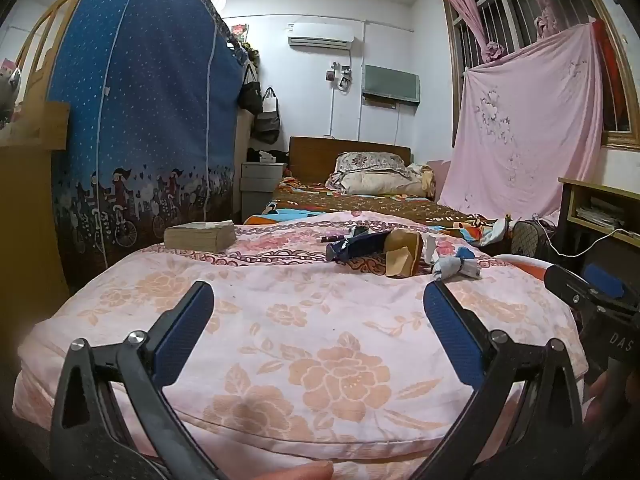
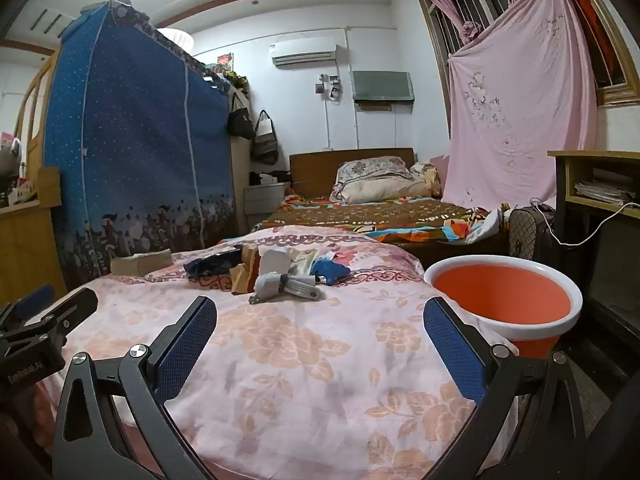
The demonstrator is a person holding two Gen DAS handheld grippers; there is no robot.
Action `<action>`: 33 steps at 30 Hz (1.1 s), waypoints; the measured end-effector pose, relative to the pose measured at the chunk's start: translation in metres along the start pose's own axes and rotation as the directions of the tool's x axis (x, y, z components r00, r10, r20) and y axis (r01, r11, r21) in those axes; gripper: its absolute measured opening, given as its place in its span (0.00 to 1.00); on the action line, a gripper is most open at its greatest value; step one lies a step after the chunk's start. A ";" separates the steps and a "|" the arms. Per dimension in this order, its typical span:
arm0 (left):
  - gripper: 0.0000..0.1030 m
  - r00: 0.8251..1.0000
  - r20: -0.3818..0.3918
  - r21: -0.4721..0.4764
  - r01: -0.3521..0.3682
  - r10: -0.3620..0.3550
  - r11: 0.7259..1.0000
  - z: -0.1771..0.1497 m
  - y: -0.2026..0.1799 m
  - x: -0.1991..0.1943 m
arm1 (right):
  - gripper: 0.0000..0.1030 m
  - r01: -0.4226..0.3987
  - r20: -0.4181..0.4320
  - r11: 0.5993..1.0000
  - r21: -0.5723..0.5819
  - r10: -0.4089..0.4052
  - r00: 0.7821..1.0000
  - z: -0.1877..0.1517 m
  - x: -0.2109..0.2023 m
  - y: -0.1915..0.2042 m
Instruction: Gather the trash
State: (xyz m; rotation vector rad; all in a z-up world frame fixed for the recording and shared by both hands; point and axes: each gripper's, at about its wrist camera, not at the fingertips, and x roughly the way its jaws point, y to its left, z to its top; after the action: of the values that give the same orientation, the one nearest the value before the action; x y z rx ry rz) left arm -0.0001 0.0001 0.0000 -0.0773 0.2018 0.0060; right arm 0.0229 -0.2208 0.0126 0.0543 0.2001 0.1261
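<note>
While both tools hover low over the near end of the bed, nothing is picked up yet.

Left hand-held gripper (image 1: 318, 300): jaws spread wide, nothing between them.

Right hand-held gripper (image 2: 320, 316): jaws likewise wide apart and empty.

Trash pile (image 2: 272, 268): a loose cluster of scraps on the pink floral quilt (image 2: 304, 360), toward the far half of the padded surface.

Nearest piece: a grey-white crumpled wrapper (image 2: 286, 286) lies at about 12 o'clock from the right tool, slightly toward 11; its long axis runs roughly 9-to-3 across the line of approach, with the flatter end pointing toward 3 o'clock.

Other scraps: a dark blue packet (image 1: 356, 246) and a tan cardboard piece (image 1: 404, 254) sit at about 1 o'clock from the left tool, the packet's length running 9-to-3 as well.

Bin: an orange bucket (image 2: 504, 300) stands off the bed's edge at 2 o'clock from the right tool.

Nearer arm, by my judgement: the right one, both to the wrapper and to the bucket.

Coming move, as a judgement: a straight reach ahead lets the jaws close across the wrapper's narrow width.
</note>
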 end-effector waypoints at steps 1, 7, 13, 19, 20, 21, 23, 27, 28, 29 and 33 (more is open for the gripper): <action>0.89 1.000 0.001 -0.001 0.000 0.000 1.000 0.000 0.000 0.000 | 1.00 -0.001 0.000 1.000 0.002 0.001 1.000 0.000 0.000 0.000; 0.89 1.000 -0.001 0.004 -0.007 0.007 1.000 -0.001 -0.004 -0.001 | 1.00 -0.003 -0.002 1.000 0.006 0.003 1.000 0.000 0.000 -0.001; 0.89 1.000 -0.007 -0.012 -0.003 0.003 1.000 0.000 0.001 0.001 | 1.00 -0.011 0.005 1.000 0.006 0.011 1.000 -0.001 -0.002 0.004; 0.89 1.000 0.001 -0.005 -0.003 0.003 1.000 0.001 0.004 -0.001 | 1.00 -0.010 -0.002 1.000 0.006 0.010 1.000 -0.001 0.000 0.001; 0.89 1.000 0.000 -0.003 -0.003 0.003 1.000 0.001 0.004 -0.001 | 1.00 -0.010 -0.003 1.000 0.008 0.010 1.000 -0.001 0.000 0.000; 0.89 1.000 0.000 -0.003 -0.004 0.004 1.000 0.001 0.003 -0.001 | 1.00 -0.011 -0.003 1.000 0.009 0.011 1.000 -0.001 0.000 0.000; 0.89 1.000 0.000 -0.004 -0.004 0.004 1.000 0.000 0.003 0.000 | 1.00 -0.010 -0.003 1.000 0.010 0.010 1.000 -0.001 0.000 0.000; 0.89 1.000 -0.001 -0.003 -0.004 0.004 1.000 0.000 0.003 0.000 | 1.00 -0.011 -0.003 1.000 0.011 0.011 1.000 -0.001 0.000 -0.001; 0.89 1.000 -0.001 -0.003 -0.004 0.004 1.000 0.000 0.003 0.000 | 1.00 -0.011 -0.004 1.000 0.011 0.011 1.000 -0.001 0.000 -0.001; 0.89 1.000 0.000 -0.003 -0.004 0.004 1.000 0.000 0.003 0.000 | 1.00 -0.012 -0.004 1.000 0.012 0.012 1.000 -0.001 0.000 -0.001; 0.89 1.000 -0.001 -0.004 -0.004 0.004 1.000 0.001 0.003 0.000 | 1.00 -0.012 -0.004 1.000 0.012 0.012 1.000 -0.001 0.000 -0.001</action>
State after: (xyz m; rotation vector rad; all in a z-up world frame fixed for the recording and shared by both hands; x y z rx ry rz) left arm 0.0000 0.0033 0.0004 -0.0805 0.2032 0.0107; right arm 0.0232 -0.2218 0.0113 0.0674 0.2050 0.1369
